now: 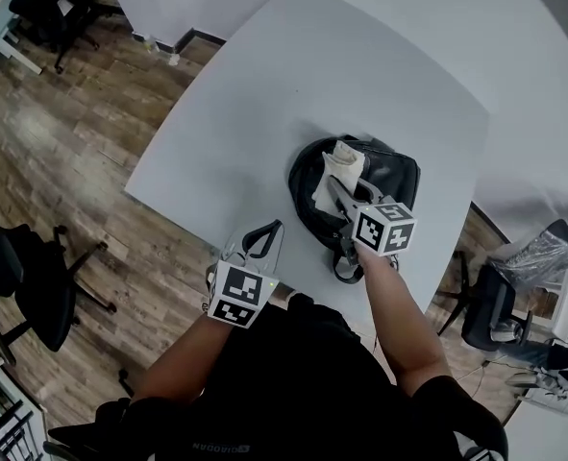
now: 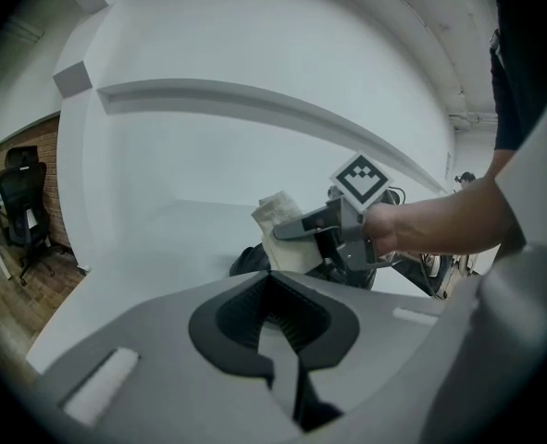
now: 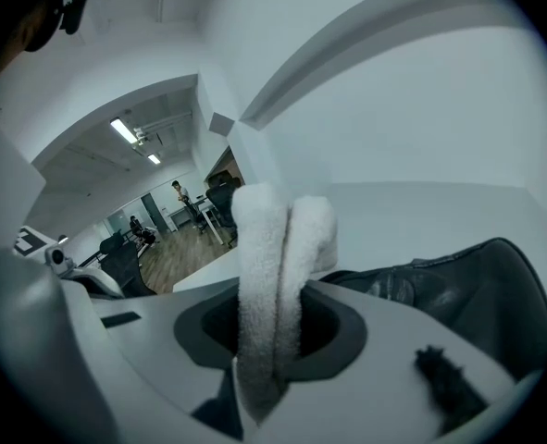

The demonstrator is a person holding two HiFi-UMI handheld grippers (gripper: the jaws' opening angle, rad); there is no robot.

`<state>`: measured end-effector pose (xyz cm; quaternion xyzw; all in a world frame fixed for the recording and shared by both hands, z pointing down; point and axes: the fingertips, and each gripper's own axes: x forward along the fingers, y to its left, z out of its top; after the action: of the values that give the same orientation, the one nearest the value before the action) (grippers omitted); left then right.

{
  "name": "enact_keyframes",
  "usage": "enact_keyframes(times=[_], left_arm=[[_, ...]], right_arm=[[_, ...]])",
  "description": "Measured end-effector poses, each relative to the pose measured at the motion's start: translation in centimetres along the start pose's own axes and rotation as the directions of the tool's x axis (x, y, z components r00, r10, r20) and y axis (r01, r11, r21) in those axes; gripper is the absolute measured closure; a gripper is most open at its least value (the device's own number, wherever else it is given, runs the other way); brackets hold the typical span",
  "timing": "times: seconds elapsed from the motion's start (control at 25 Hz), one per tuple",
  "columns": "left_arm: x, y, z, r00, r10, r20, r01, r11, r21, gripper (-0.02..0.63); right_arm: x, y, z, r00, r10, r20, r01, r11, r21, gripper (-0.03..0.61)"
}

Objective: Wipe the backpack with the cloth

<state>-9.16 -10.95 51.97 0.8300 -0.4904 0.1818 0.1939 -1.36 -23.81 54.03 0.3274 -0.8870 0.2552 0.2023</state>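
Observation:
A black backpack (image 1: 380, 176) lies on the white table (image 1: 264, 113), close to its near edge. My right gripper (image 1: 339, 192) hovers over the backpack's left half, shut on a folded white cloth (image 1: 339, 169) that rests on the bag. In the right gripper view the cloth (image 3: 273, 248) stands up between the jaws of the right gripper (image 3: 273, 326), with the backpack (image 3: 467, 294) just beyond. My left gripper (image 1: 264, 236) is shut and holds nothing, over the table's near edge, left of the bag. The left gripper view shows the cloth (image 2: 278, 215), the right gripper (image 2: 296, 229) and the backpack (image 2: 250, 262).
Black office chairs stand on the wood floor at the left (image 1: 34, 277) and right (image 1: 490, 305) of the table. Another chair (image 2: 21, 202) sits by a far brick wall. A white wall runs behind the table. The table surface left of and beyond the bag is bare.

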Motion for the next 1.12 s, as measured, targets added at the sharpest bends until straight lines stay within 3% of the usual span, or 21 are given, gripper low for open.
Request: enact_keyframes(times=[0.32,0.64,1.12], left_arm=[[-0.9,0.4,-1.8,1.0,-0.004,-0.023,0.003,1.0,-0.024,0.607],[-1.3,0.4,-1.7,0.999,-0.035,-0.023,0.035,0.999,-0.012,0.607],[-0.5,0.3,-1.7,0.999,-0.041,-0.033,0.041,0.999,0.012,0.607]], right_arm=[[4.8,-1.6,1.8,1.0,-0.021,0.006,0.021,1.0,0.021,0.485],[7.0,-2.2,2.1,0.999,-0.038,-0.026,0.038,0.999,-0.03,0.485],[5.6,-5.3,3.3,0.994,-0.107,-0.011,0.106,0.992,-0.065,0.485]])
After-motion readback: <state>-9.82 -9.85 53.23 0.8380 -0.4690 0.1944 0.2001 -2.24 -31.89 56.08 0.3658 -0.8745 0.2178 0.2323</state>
